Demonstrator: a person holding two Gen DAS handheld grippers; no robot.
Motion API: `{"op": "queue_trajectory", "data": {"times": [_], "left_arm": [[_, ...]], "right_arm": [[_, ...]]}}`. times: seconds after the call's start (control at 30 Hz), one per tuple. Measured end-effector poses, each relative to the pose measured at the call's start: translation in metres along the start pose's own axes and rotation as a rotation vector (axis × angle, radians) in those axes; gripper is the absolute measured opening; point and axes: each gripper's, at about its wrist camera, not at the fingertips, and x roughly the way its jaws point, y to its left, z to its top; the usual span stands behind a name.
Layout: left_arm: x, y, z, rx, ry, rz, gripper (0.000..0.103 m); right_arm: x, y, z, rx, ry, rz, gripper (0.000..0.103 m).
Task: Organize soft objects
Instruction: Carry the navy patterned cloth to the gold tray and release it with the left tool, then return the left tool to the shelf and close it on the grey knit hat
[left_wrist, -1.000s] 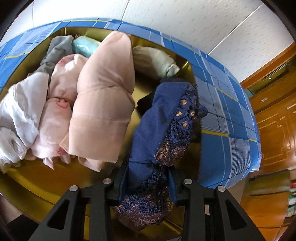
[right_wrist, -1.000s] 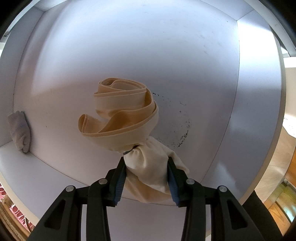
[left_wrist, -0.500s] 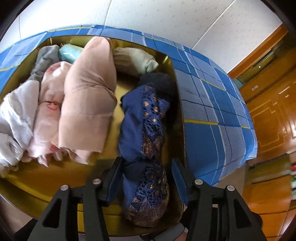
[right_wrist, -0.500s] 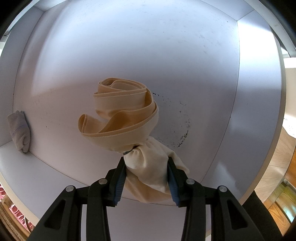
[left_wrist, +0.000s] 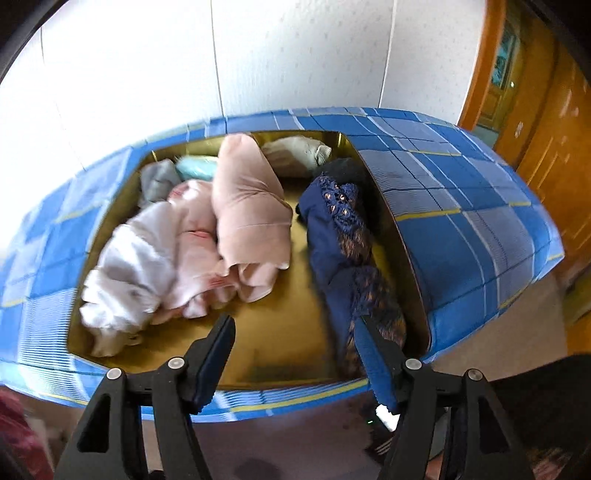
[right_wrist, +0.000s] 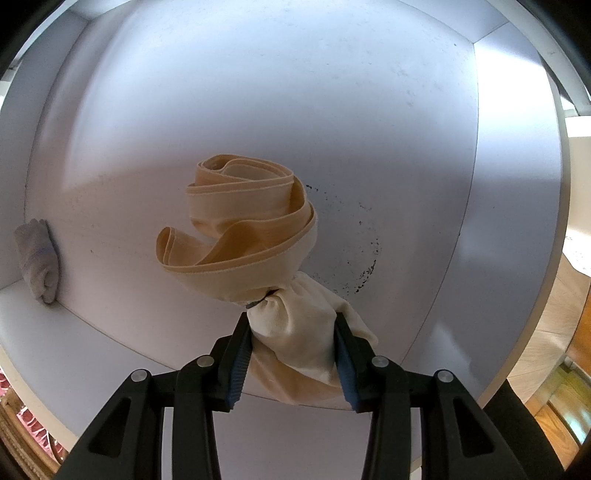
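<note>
1. Blue checked bedding (left_wrist: 461, 206) surrounds a gold tray (left_wrist: 280, 332) ahead of the left gripper (left_wrist: 295, 343).
2. White shelf (right_wrist: 332, 110) fills the view beyond the right gripper (right_wrist: 293, 332).
3. Left jaws have just been opening – nothing between them; navy lace cloth (left_wrist: 343, 236) lies ahead-right, in the tray.
4. Right jaws squeeze a cream cloth (right_wrist: 258, 236).

Shiny gold metal tray (left_wrist: 280, 343) full of soft cloth: smooth matt pink rolled garment (left_wrist: 247, 206), navy fabric bundle with openwork lace trim (left_wrist: 340, 236), crumpled white cotton piece (left_wrist: 125, 273). Woven blue checked bedsheet (left_wrist: 461, 221) around it. Cream stretchy cloth roll with satiny elastic band (right_wrist: 258, 240) on smooth matt white shelf board (right_wrist: 258, 110), slightly scuffed.
</note>
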Motion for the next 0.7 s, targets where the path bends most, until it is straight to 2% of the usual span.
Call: {"op": "queue_trajectory", "data": {"times": [0.17,0.4,0.7], "left_arm": [[-0.016,-0.002,-0.019,0.024,-0.037,0.055,0.07],[-0.028,-0.007,-0.05,0.035,-0.036,0.1,0.07],[0.0,0.0,-0.113,0.004,0.103,0.102,0.071]], "right_arm": [[0.0,0.002,-0.001,0.001,-0.001,-0.001,0.043],[-0.001,0.003,-0.001,0.002,-0.001,-0.002,0.043],[0.001,0.003,-0.003,-0.003,0.002,-0.011,0.043]]}}
